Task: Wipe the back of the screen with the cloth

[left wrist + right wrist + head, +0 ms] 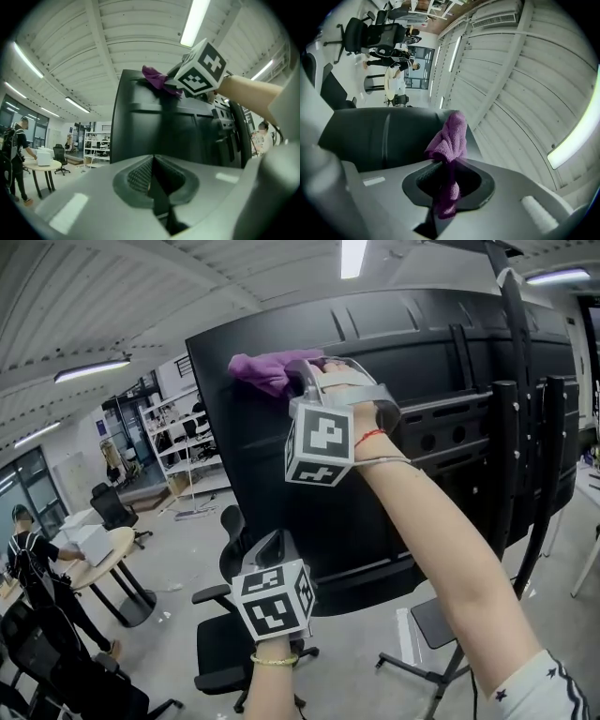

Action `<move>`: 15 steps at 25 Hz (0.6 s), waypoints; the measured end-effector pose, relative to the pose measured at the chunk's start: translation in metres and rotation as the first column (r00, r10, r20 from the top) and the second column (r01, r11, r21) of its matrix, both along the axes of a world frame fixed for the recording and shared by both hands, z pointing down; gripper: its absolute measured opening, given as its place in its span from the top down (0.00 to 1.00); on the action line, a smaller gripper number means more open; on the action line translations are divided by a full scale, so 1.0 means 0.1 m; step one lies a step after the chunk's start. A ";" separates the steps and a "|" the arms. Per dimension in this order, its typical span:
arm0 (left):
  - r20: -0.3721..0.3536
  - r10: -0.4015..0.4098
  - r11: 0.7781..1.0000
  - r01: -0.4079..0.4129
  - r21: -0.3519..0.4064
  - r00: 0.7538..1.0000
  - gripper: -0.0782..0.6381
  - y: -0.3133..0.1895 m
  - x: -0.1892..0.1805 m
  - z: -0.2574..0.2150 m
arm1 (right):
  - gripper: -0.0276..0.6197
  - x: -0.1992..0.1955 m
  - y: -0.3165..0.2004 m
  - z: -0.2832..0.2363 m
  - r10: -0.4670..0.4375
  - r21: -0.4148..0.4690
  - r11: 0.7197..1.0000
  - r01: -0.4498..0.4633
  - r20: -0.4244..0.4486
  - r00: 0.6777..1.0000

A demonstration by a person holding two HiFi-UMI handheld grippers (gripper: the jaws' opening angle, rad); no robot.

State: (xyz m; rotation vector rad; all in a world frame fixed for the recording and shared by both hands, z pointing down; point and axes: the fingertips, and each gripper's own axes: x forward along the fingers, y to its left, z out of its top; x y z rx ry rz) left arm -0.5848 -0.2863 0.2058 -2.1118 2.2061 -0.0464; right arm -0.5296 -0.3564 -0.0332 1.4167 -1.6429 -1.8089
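A big black screen (441, 427) on a wheeled stand shows its back to me. My right gripper (305, 371) is raised to its upper left part, shut on a purple cloth (267, 369) that presses against the panel near the top edge. In the right gripper view the cloth (450, 140) bunches out of the closed jaws onto the black panel (379, 133). My left gripper (272, 549) hangs lower, apart from the screen, jaws shut with nothing in them. From the left gripper view I see the screen's back (178, 136) and the cloth (157, 77) high up.
The screen's black stand (506, 521) with upright posts is at the right. A black office chair (225, 634) stands below my left gripper. At the far left a person (33, 568) stands by a round table (103, 554); shelves (187, 442) are behind.
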 end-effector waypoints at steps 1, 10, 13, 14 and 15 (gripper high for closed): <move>0.002 0.005 1.000 -0.005 -0.003 1.000 0.88 -0.01 0.00 0.04 | 0.88 -0.02 0.00 0.11 0.009 0.001 1.000 -0.009 -0.011 1.000; -0.008 0.013 1.000 -0.013 -0.002 1.000 0.88 0.04 -0.01 0.51 | 0.88 -0.13 0.17 1.33 -0.060 -0.084 0.995 0.054 -0.070 0.996; -0.024 0.016 1.000 -0.016 0.001 1.000 0.88 0.10 -0.05 0.70 | 0.88 -0.10 0.18 1.87 -0.068 -0.169 0.984 0.054 -0.075 0.995; -0.032 0.017 1.000 -0.017 0.000 0.999 0.88 0.12 -0.07 0.77 | 0.88 -0.09 0.18 2.07 -0.073 -0.198 0.979 0.057 -0.075 0.995; -0.039 0.018 1.000 -0.018 -0.001 0.999 0.88 0.15 -0.09 0.84 | 0.88 -0.08 0.18 2.27 -0.081 -0.225 0.972 0.063 -0.074 0.994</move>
